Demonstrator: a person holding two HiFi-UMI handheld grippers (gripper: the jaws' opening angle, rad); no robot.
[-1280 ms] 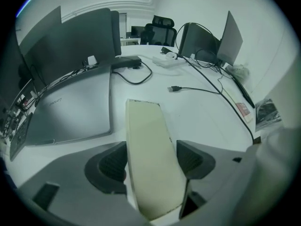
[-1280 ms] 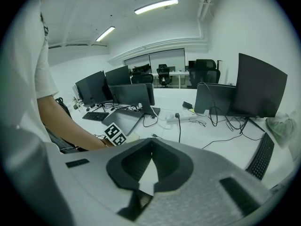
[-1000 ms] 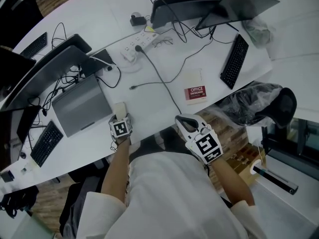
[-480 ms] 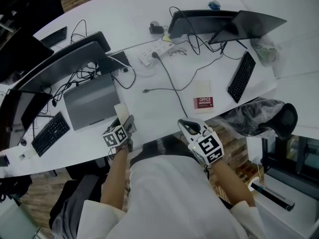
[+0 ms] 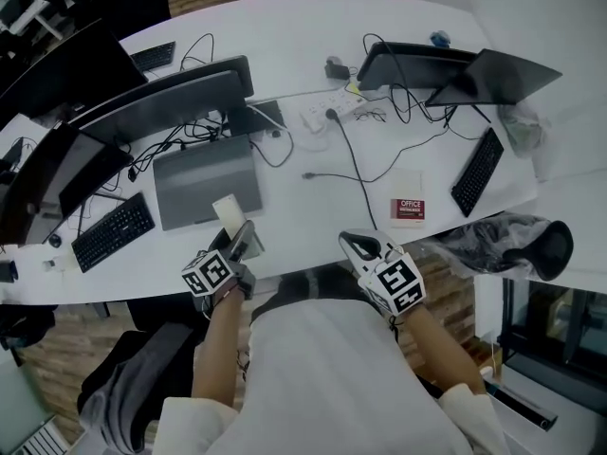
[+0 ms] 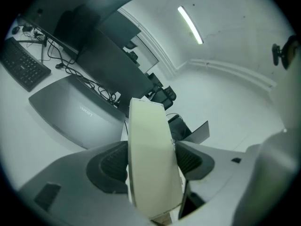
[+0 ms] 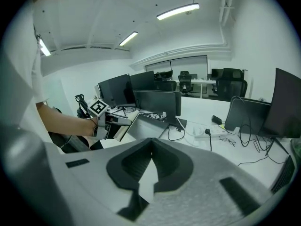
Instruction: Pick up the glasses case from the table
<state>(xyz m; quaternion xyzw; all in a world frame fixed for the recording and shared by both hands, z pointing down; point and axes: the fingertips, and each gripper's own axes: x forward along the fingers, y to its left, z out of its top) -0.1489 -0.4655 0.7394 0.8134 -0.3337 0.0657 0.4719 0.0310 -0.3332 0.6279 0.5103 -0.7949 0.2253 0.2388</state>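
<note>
Glasses case (image 6: 151, 145): left gripper (image 5: 243, 243) jaws are clamping it, holding it clear of bench (image 5: 285, 41); right gripper (image 7: 151, 165) is idling, jaws together.

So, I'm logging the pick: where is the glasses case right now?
The glasses case is clamped in the left tool, left of centre in the head view, beside the near right corner of the closed grey laptop.

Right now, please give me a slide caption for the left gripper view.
Left gripper clamps the cream glasses case between its jaws, a closed grey laptop on the desk behind.
</note>
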